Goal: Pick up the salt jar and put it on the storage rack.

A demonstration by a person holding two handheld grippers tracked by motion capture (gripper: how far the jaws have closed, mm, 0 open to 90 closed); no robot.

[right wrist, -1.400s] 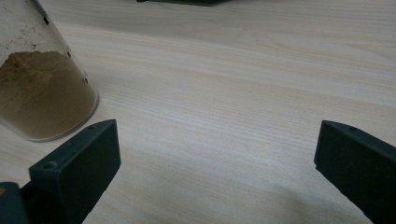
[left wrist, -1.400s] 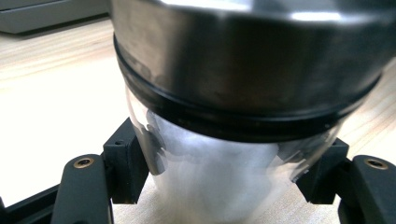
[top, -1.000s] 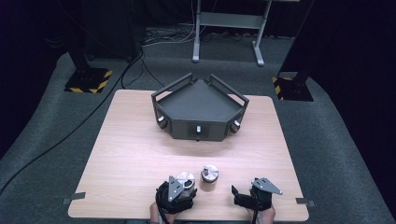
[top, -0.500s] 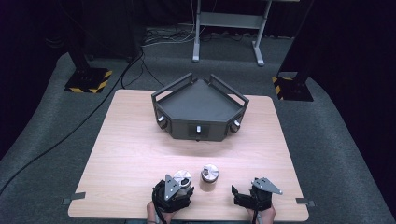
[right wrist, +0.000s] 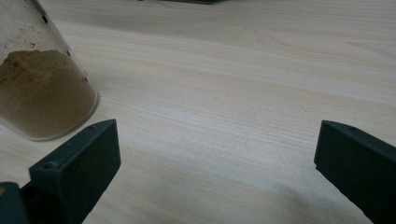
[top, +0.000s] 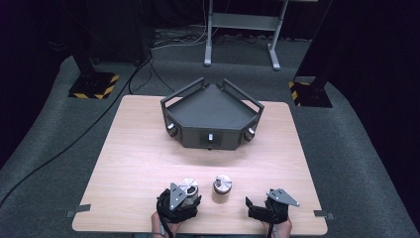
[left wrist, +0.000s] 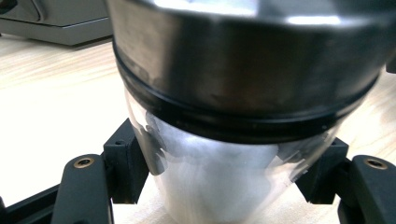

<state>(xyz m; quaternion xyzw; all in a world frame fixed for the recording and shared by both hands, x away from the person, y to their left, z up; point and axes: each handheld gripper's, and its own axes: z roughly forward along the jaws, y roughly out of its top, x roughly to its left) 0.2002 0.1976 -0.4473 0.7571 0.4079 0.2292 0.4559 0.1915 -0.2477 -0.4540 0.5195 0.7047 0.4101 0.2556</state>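
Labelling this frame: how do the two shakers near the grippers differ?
The jar with white powder is clamped between the left gripper jaws; the jar with brown powder stands free on the table, to the left of the open right gripper. Contents differ: white against brown. Both are clear jars with silver metal lids.

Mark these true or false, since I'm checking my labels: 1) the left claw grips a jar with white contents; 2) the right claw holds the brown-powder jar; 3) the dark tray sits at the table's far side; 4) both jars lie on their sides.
1) True: the left claw is shut on the white jar.
2) False: the right claw is open, beside the brown jar.
3) True: the dark tray is at the table's far side.
4) False: the brown jar stands upright.
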